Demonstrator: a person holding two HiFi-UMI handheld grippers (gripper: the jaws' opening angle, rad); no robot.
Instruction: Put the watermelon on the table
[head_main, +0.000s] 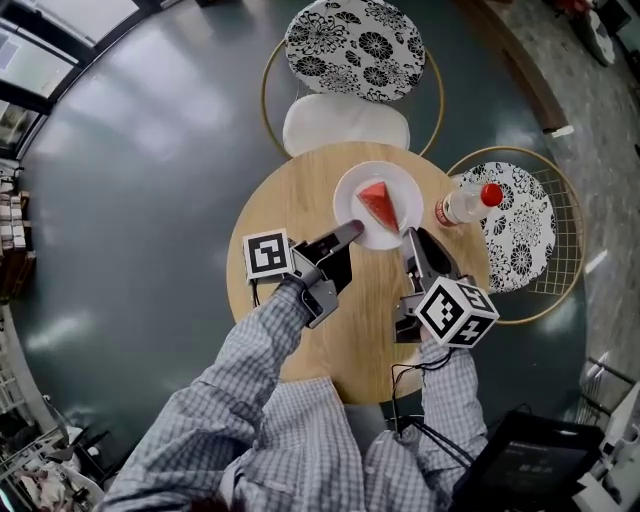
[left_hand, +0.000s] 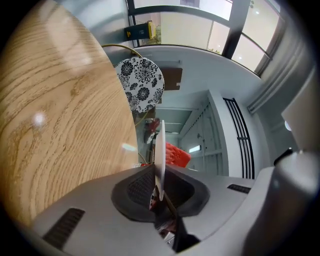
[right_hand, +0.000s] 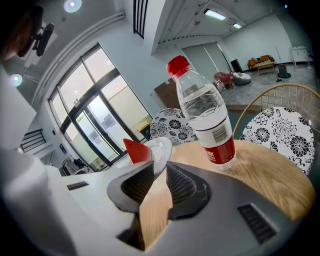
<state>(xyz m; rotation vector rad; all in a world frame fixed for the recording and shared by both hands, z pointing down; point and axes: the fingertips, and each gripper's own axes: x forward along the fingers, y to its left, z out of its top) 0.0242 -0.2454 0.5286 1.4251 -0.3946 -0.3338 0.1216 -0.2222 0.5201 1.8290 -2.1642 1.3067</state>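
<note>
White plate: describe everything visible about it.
The white plate is round, smooth and glossy, likely ceramic, carrying a red watermelon wedge. The left gripper and right gripper each pinch its near rim. It is level over the round wooden table; whether it touches cannot be told.
</note>
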